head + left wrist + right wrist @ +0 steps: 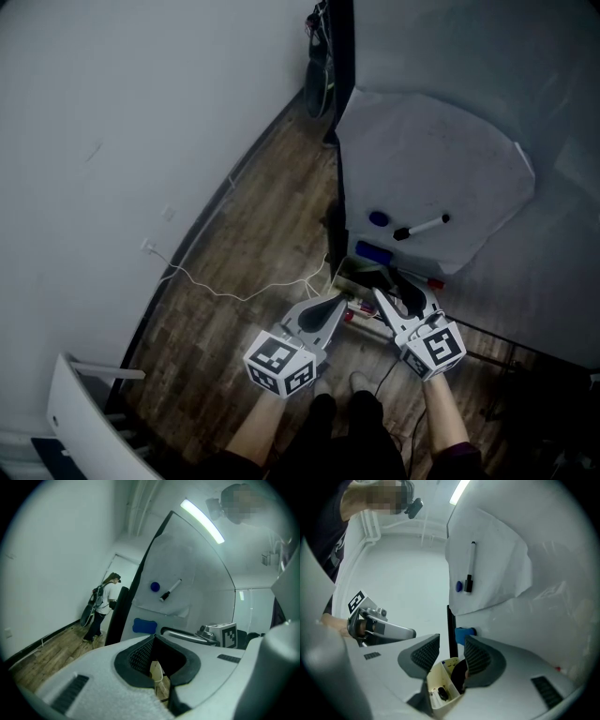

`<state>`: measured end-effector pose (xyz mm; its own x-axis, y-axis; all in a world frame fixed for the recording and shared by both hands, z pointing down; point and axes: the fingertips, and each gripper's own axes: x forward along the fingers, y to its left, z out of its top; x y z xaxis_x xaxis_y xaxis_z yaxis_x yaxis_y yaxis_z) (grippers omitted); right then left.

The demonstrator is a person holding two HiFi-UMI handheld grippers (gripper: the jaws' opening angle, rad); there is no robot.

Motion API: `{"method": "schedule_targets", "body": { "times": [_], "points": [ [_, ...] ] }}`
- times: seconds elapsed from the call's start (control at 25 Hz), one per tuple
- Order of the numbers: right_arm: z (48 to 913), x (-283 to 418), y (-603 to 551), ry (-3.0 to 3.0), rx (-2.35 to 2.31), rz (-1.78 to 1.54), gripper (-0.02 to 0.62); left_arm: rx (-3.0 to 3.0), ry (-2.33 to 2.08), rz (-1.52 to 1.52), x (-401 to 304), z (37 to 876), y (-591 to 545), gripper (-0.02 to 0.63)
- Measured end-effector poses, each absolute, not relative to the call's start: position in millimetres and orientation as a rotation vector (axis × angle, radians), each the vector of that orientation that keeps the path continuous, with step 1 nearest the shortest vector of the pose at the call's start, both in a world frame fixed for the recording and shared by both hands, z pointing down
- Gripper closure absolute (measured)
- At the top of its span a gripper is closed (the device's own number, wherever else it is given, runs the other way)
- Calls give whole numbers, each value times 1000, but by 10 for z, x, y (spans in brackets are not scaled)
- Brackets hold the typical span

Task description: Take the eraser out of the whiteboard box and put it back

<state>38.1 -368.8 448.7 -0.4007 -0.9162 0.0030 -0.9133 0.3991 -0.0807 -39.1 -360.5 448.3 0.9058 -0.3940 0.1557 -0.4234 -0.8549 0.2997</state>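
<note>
Eraser (459, 670): I am taking the dark rounded piece in the whiteboard box (435, 682) to be it. It is sitting inside the cream box, not lifted. A small dark item is lying on the box floor beside it, too small to name.

Right gripper (451, 643): the jaws are standing wide over the box's open top. The eraser is lying close by one pad but is not pinched between the two. It is holding nothing.

Left gripper (154, 639): the jaws are meeting tip to tip, just beside the box's near edge in the head view. A cream sliver of the box is showing through the hollow between the pads. I am reading this as seen through, not clamped.

Surroundings: the box is sitting at the foot of the whiteboard (441, 150); what is carrying it I cannot tell. A blue bone-shaped block (143, 626), a blue magnet (379, 218) and a marker (422, 226) are hanging on the board. A white cable (211, 286) is trailing over the wooden floor (262, 234).

Step, as judged: open jaws around an eraser in the box are fitting either the start of the take-out or the end of the put-back, and the frames are not settling which. If it is the take-out, the next move is calling for the right gripper to close on the eraser's sides and lift it straight up. The box walls are standing close, so the lift needs to stay clear of them.
</note>
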Motion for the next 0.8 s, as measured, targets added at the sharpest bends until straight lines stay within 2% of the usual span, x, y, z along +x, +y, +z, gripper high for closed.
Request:
{"method": "schedule_targets", "body": {
  "times": [0.4,0.8],
  "points": [
    [3769,327,-3475,2466,-1608,-147,539,2863,-624,19,-418,3777,-3564,601],
    [3033,333,-3157,2421,-1536,-14,571,2997,-616,-118,-396,2993,-3352,601]
  ]
}}
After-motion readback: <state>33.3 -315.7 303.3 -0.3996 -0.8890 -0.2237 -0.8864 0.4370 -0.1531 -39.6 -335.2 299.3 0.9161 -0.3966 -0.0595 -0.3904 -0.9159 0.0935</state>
